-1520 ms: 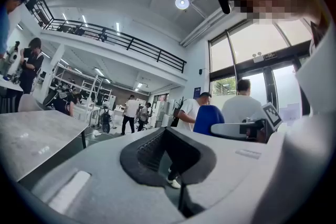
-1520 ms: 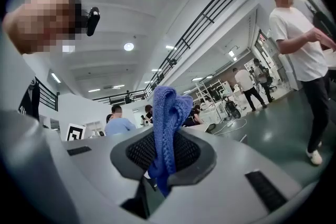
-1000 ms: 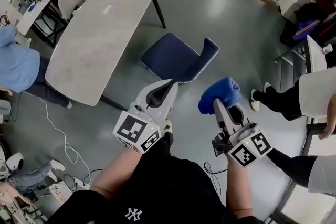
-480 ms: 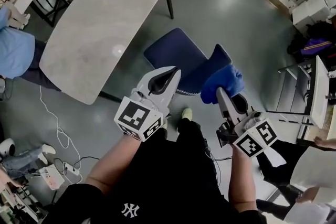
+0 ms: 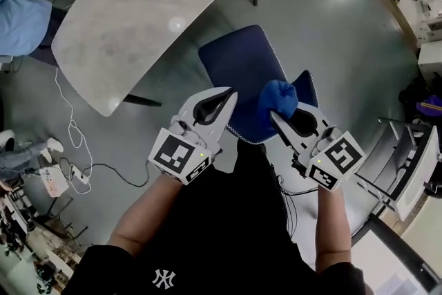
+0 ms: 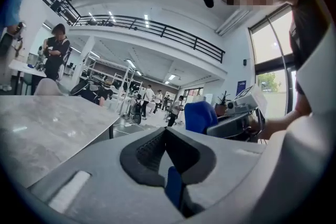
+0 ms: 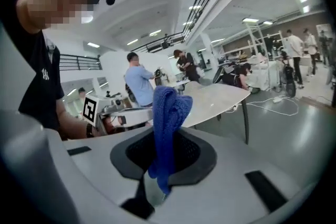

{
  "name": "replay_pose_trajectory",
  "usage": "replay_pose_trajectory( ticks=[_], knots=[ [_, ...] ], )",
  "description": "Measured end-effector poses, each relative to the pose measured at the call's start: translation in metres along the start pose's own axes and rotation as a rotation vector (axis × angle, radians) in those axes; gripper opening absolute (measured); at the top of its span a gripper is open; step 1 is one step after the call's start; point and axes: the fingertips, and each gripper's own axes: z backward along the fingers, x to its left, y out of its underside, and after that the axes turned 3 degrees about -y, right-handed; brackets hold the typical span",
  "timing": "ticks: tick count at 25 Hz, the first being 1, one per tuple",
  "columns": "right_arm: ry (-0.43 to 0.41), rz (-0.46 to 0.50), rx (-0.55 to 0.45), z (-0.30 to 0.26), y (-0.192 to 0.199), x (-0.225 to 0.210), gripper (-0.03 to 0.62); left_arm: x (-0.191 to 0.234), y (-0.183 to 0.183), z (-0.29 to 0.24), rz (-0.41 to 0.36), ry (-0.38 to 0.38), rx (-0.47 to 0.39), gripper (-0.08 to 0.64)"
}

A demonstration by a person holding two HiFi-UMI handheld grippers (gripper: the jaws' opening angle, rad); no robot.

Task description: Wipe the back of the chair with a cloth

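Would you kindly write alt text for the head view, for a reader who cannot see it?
From above, the right tool grips a blue cloth close to the back of a blue chair, while the left tool, shut and empty, points toward the seat. A grey table stands beyond the chair.

Blue knit-textured cloth point(image 7: 167, 107): coarse looped weave, matt, soft folds. Navy upholstered chair point(image 5: 238, 69): fabric cover, matt, fine weave, paler speckle along the edge of the back. Left gripper point(image 6: 165, 131) and right gripper point(image 7: 161, 140): pale grey shells, smooth and matt, plastic by the look; jaw liners black, ribbed, rubbery-looking. Light grey rounded table top point(image 5: 138, 3): stone-pattern surface, smooth, low sheen, one lamp glare spot on it. Grey floor point(image 5: 338, 31): smooth, semi-gloss, picks up blurred light reflections.
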Motion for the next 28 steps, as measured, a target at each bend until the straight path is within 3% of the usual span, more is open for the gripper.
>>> replay_pose_trajectory(
  ticks=[4, 9, 13, 16, 20, 24, 28],
  knots=[
    [-0.192, 0.065, 0.190, -0.031, 0.033, -0.038, 0.072, 0.028, 0.016, -0.026, 0.027, -0.117, 0.017, 0.008],
    [-0.256, 0.197, 0.443, -0.063, 0.090, -0.057, 0.072, 0.067, 0.046, -0.029, 0.088, -0.236, 0.018, 0.008],
    [-0.368, 0.369, 0.632, -0.069, 0.165, -0.059, 0.072, 0.078, 0.093, -0.032, 0.117, -0.256, 0.060, 0.008],
    [-0.479, 0.408, 0.756, -0.079, 0.207, -0.054, 0.072, 0.088, 0.120, -0.025, 0.141, -0.266, 0.086, 0.008],
    [-0.584, 0.414, 0.890, -0.099, 0.220, -0.035, 0.072, 0.101, 0.134, -0.006, 0.175, -0.261, 0.103, 0.008],
    [-0.684, 0.504, 0.916, -0.100, 0.238, -0.020, 0.072, 0.095, 0.141, -0.006, 0.210, -0.264, 0.115, 0.008],
    [-0.775, 0.509, 1.021, -0.102, 0.272, -0.016, 0.072, 0.102, 0.155, -0.001, 0.232, -0.271, 0.133, 0.008]
  ],
)
